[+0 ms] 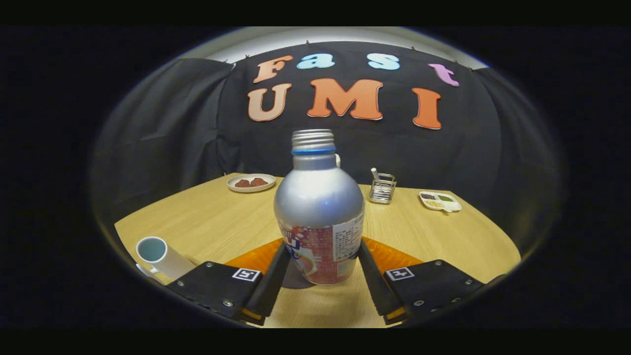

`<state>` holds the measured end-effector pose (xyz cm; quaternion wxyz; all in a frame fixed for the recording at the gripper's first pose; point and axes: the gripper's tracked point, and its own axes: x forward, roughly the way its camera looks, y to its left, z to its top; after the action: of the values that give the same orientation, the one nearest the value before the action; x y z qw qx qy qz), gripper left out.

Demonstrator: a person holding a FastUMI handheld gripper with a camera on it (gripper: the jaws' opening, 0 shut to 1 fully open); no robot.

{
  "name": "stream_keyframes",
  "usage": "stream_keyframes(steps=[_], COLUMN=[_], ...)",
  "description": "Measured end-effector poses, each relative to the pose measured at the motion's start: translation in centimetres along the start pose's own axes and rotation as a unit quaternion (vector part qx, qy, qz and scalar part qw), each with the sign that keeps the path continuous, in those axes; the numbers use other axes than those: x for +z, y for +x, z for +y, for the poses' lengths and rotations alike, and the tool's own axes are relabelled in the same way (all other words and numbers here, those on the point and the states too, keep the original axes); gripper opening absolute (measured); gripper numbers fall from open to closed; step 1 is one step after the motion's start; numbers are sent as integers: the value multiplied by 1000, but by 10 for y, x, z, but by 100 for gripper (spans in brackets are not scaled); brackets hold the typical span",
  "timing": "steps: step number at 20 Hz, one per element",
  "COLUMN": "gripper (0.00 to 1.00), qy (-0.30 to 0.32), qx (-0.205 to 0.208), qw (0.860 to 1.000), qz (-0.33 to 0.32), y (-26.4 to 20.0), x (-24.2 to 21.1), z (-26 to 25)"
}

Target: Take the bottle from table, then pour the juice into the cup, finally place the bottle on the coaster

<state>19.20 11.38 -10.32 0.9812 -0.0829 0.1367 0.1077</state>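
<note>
Bottle (319, 197): silver metal body, blue ring under the threaded neck, lower label red-pink with white speckle, blue lettering and a white text panel. Coaster (394, 256): orange. Cup (162, 256): white outside, pale blue inside. Desk (207, 222): light wood grain. Plate (251, 183): white, holding red-brown pieces. Wire rack (382, 188): silver. Divided tray (440, 201): white.

wooden table (207, 217) carries cup (162, 256), coaster (394, 256) (orange), plate (251, 182).

one bottle (319, 207), one cup (160, 255), one coaster (389, 256), two dishes (251, 183) (439, 201), one wire rack (382, 187), one gripper (320, 268)
</note>
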Motion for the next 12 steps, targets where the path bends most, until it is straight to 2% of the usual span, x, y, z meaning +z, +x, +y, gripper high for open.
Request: stream_keyframes(steps=[5,12], gripper=[77,78], qy=[21,32], qx=[37,66], qw=[999,997], qz=[10,23], y=[18,28], x=[-13,-32], z=[21,40])
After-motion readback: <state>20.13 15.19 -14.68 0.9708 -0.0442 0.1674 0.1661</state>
